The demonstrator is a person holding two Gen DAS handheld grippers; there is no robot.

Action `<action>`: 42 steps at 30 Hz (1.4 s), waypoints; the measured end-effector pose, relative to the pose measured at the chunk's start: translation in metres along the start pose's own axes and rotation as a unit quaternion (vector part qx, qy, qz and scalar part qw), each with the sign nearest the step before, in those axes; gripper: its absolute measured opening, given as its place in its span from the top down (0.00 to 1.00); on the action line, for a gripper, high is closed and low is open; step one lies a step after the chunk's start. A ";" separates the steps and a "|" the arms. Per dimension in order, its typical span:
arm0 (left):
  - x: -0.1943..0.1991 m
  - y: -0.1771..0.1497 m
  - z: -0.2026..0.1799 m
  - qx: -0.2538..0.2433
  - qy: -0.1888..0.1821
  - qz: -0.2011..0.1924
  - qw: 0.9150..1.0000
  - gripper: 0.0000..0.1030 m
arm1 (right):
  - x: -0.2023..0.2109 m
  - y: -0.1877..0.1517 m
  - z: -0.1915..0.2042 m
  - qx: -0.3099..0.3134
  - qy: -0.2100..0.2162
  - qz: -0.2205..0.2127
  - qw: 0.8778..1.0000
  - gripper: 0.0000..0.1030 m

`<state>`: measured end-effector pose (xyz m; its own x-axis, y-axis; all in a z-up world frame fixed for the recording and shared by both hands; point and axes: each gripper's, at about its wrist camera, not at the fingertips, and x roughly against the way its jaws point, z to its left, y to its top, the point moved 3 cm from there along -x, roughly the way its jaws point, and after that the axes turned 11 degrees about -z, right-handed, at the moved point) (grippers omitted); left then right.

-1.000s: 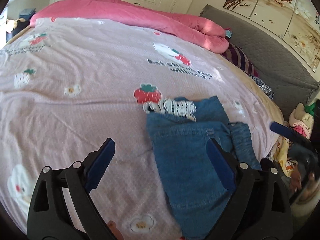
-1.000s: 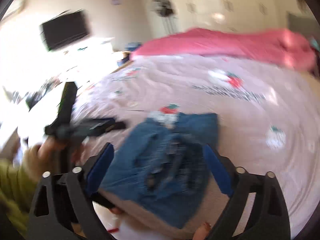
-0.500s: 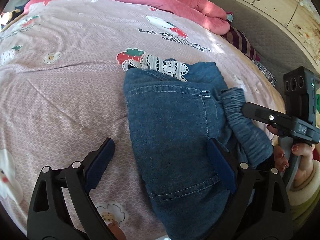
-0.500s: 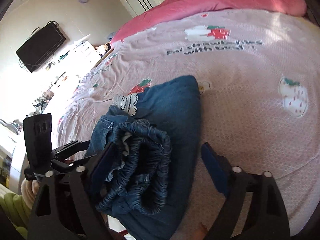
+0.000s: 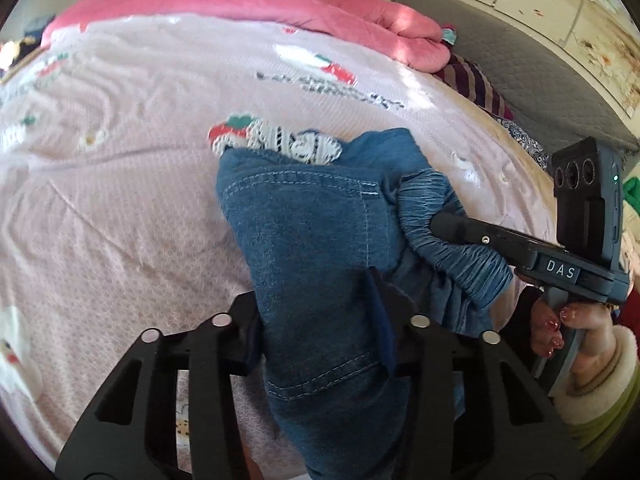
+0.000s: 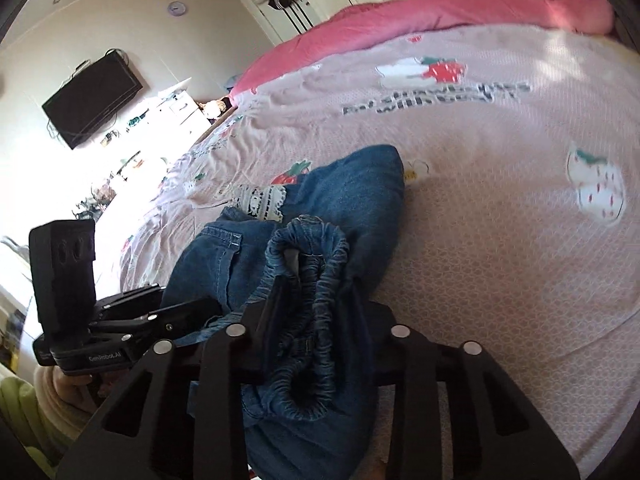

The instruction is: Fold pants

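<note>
One pair of folded denim pants (image 5: 320, 248) lies at the near edge of the bed (image 5: 120, 160). Left tool (image 5: 320, 320) is clamped on the denim's near hem; right tool (image 6: 316, 332) pinches the gathered waistband (image 6: 320, 280). Pink quilt (image 5: 240, 0) lies far back.

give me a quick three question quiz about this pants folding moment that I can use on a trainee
1. True or false: both claws are shut on the denim pants.
2. Which part of the pants does the right claw pinch? A) the lace trim B) the gathered elastic waistband C) a back pocket only
3. Fill in: the pants lie on a pink bedsheet printed with ____ motifs.

Key
1. True. The left claw grips the folded leg end, the right claw the waistband.
2. B
3. strawberry
</note>
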<state>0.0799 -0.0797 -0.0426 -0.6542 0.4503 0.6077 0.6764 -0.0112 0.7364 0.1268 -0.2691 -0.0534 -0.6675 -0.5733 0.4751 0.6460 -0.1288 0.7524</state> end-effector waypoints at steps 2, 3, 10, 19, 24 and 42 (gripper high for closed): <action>0.005 0.005 -0.002 -0.002 -0.004 -0.009 1.000 0.70 | 0.005 0.007 0.007 0.013 -0.002 -0.012 1.000 0.79; 0.006 0.008 -0.003 -0.003 -0.005 -0.013 1.000 0.70 | 0.006 0.011 0.009 0.022 -0.006 -0.018 1.000 0.90; 0.010 0.028 0.006 -0.001 0.007 -0.039 0.999 0.72 | -0.004 0.028 0.013 0.043 -0.027 -0.011 0.999 0.89; -0.003 0.016 0.026 0.024 0.004 -0.018 1.000 0.71 | -0.022 0.010 -0.018 -0.016 -0.055 0.031 0.998 0.65; -0.007 0.013 0.026 0.023 0.006 -0.013 1.000 0.75 | -0.030 0.007 -0.015 -0.019 -0.042 0.035 0.998 0.89; 0.009 0.075 0.025 -0.017 0.025 -0.074 0.997 0.82 | -0.031 0.085 0.040 0.092 -0.053 -0.041 0.994 0.90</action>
<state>0.1334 -0.0536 0.0110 -0.7621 0.4050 0.5051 0.5602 0.0214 0.8281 0.1875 -0.2297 0.0140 -0.7568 -0.4777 0.4462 0.5154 -0.0161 0.8568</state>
